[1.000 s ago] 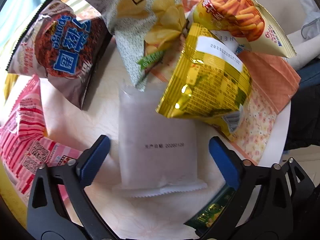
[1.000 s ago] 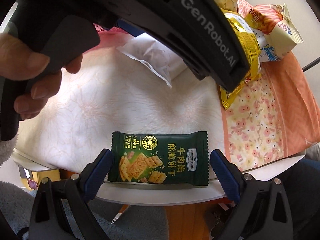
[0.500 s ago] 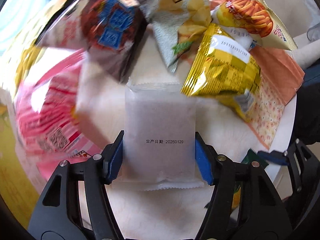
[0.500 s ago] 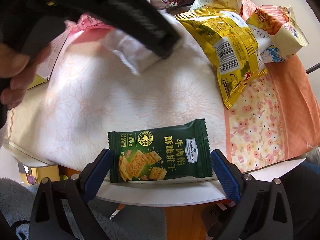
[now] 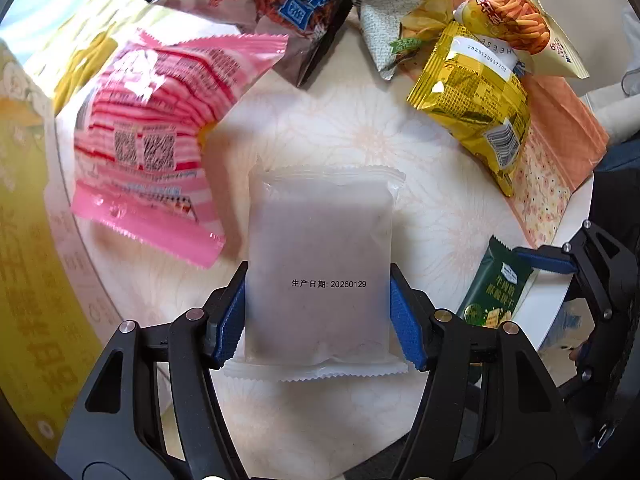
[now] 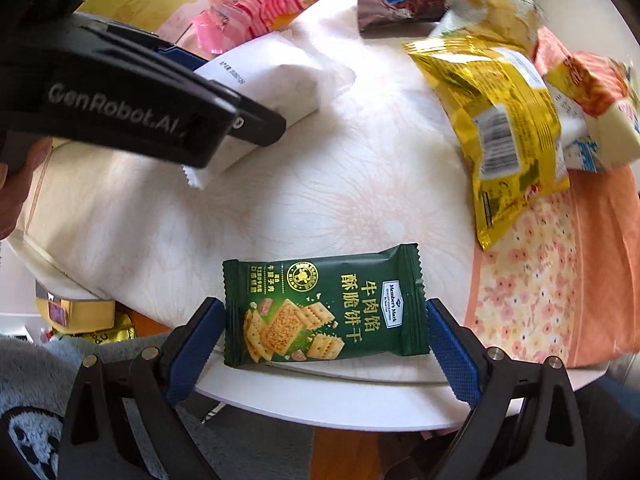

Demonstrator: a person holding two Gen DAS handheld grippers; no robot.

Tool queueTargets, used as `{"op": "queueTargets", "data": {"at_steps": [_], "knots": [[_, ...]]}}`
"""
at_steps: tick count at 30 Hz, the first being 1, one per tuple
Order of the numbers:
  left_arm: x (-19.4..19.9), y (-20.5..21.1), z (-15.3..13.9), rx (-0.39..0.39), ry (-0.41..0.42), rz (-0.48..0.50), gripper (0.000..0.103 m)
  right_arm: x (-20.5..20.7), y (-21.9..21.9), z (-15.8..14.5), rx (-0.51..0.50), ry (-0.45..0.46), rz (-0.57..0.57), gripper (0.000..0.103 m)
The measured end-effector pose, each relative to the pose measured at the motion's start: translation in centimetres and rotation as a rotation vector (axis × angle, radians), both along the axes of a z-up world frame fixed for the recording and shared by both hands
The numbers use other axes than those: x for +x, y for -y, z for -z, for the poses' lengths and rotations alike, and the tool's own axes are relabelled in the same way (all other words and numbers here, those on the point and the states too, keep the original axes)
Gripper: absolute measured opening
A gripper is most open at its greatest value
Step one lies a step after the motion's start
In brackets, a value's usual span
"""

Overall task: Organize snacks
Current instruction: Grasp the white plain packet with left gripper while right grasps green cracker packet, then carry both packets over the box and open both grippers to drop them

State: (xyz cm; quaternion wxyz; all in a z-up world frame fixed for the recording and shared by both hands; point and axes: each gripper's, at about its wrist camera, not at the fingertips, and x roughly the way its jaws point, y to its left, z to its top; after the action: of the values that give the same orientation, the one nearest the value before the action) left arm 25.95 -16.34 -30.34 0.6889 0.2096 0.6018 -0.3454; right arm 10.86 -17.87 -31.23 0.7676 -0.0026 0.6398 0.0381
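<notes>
The left tool (image 5: 318,312) is gripping a white translucent snack packet (image 5: 320,264), its two blue pads pressing against the packet's left and right sides. The packet is sitting near the middle of a round white worktop (image 5: 360,136) and is carrying a line of black date print across its front. From the right wrist view, the same packet (image 6: 276,80) is showing at upper left, partly covered by the black body of the left tool.

The right tool (image 6: 322,332) is standing spread apart, its blue pads lying on either side of a dark green cracker packet (image 6: 324,312) at the near edge of the worktop. The left pad is sitting right at the packet's end; whether either pad is truly touching it cannot be told.

Other snacks are lying around the far side of the worktop: a pink striped packet (image 5: 160,140) to the left of the white one, a dark brown bag with blue lettering (image 5: 296,4) beyond it, a grey chip bag (image 5: 396,8), a shiny yellow bag (image 5: 472,100), and an orange-and-cream bag (image 5: 516,28) at far right. The yellow bag is resting partly on an orange floral cloth (image 5: 556,160).
</notes>
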Motion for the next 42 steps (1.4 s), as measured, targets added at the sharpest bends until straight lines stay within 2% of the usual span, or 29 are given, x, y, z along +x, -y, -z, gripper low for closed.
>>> {"op": "queueTargets", "data": {"at_steps": [1,6,10,13,22,27,33,37,39,40,42], "knots": [[-1.3,-1.5,-0.3,-0.001,0.000,-0.005,0.061,0.1,0.0,0.0,-0.003,0.003,-0.006,0.097],[-3.2,-3.1,-0.4,0.001,-0.002,-0.028,0.061,-0.2,0.0,-0.1,-0.009,0.034,-0.018,0.090],[-3.5,-3.2,-0.3,0.000,-0.006,-0.050,0.060,-0.1,0.2,-0.6,-0.020,0.060,-0.018,0.075],[-4.3,-3.7,-0.1,-0.003,-0.012,-0.064,0.060,-0.1,0.6,-0.7,-0.022,0.075,-0.013,0.069],[-5.9,-3.5,-2.6,-0.030,0.026,-0.093,0.060,0.2,3.3,-3.0,-0.007,0.134,0.045,0.066],[-6.5,-3.2,-6.3,-0.081,0.068,-0.124,0.060,-0.3,4.6,-5.7,-0.013,0.169,0.066,0.066],[-6.8,-3.6,-12.4,-0.164,0.154,-0.205,0.060,-0.8,6.3,-10.9,-0.043,0.270,0.031,0.066],[-6.4,-6.1,-16.7,-0.211,0.228,-0.282,0.060,0.5,5.0,-14.4,-0.048,0.344,-0.018,0.066],[-6.2,-7.8,-18.4,-0.229,0.254,-0.319,0.060,0.9,3.8,-16.6,-0.051,0.389,-0.058,0.066],[-6.0,-8.9,-19.2,-0.236,0.271,-0.340,0.060,0.9,3.8,-16.6,-0.051,0.389,-0.058,0.066],[-5.4,-11.0,-20.5,-0.237,0.303,-0.374,0.060,2.2,1.9,-19.0,-0.050,0.450,-0.109,0.066]]}}
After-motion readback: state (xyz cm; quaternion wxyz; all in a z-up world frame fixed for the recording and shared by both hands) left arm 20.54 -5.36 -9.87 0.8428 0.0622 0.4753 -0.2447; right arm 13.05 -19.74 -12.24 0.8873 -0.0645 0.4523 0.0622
